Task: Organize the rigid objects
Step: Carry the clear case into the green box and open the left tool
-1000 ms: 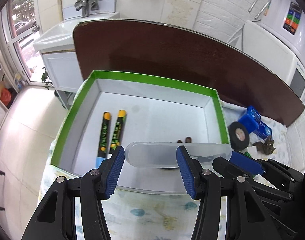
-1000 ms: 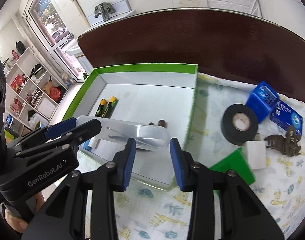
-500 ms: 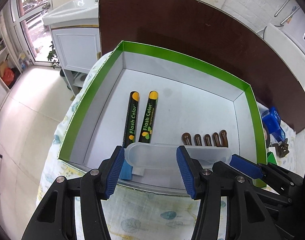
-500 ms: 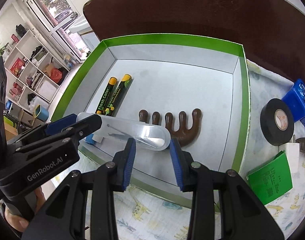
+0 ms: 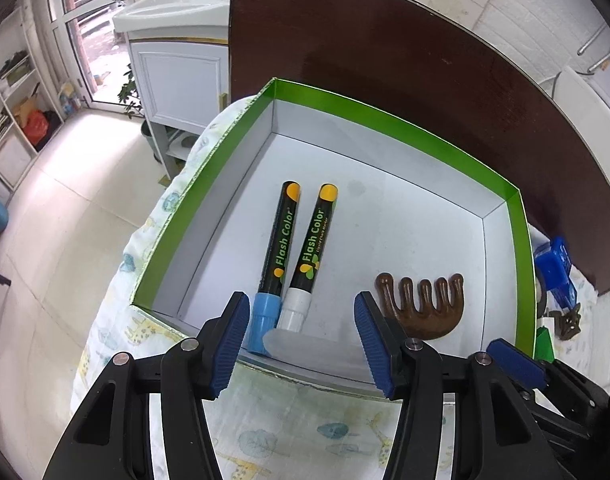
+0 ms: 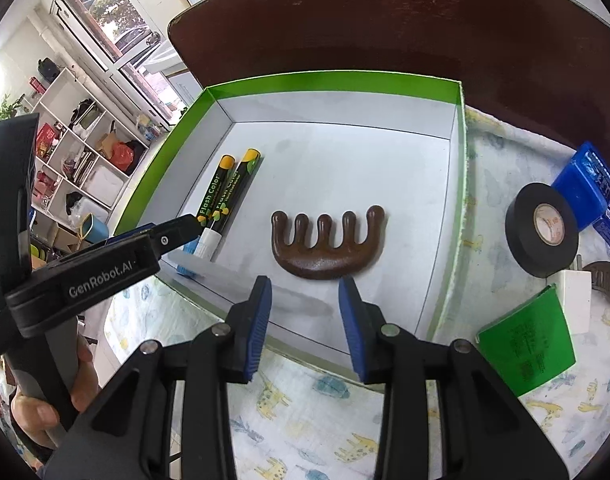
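A green-rimmed white box [image 5: 389, 128] [image 6: 337, 80] holds two black Flash Color markers [image 5: 301, 248] [image 6: 225, 196], a brown wooden comb [image 5: 425, 304] [image 6: 329, 244] and a clear plastic case [image 5: 317, 348] [image 6: 241, 280] lying along its near wall. My left gripper [image 5: 301, 344] is open, its fingers on either side of the case without touching it. My right gripper [image 6: 305, 324] is open and empty above the near wall, right of the case.
On the patterned cloth right of the box lie a black tape roll [image 6: 543, 230], blue boxes [image 6: 585, 188], a green card [image 6: 529, 344], a white block [image 6: 573, 300] and a dark clip [image 6: 609, 280]. A dark brown board [image 6: 385, 12] stands behind the box.
The clear case went from being held up between both grippers to lying in the box by the near wall. Both grippers have pulled back and up, and the comb is fully visible.
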